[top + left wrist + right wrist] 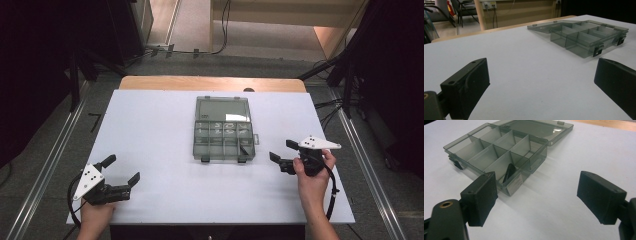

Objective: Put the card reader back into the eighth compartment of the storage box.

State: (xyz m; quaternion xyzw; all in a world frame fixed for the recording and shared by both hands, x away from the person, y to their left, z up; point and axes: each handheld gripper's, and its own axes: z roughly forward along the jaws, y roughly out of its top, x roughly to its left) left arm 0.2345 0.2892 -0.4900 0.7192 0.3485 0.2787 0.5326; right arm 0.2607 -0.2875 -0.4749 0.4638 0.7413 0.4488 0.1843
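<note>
The white counter (150,150) carries a smoky clear compartment box (222,135) near its middle, lid laid open flat on the far side. One small dark piece (509,173) leans in the box's compartment nearest the right gripper (283,154). That gripper sits just right of the box, jaws spread wide with nothing between them. The left gripper (122,170) rests well apart at the near left — jaws wide too, holding nothing.
</note>
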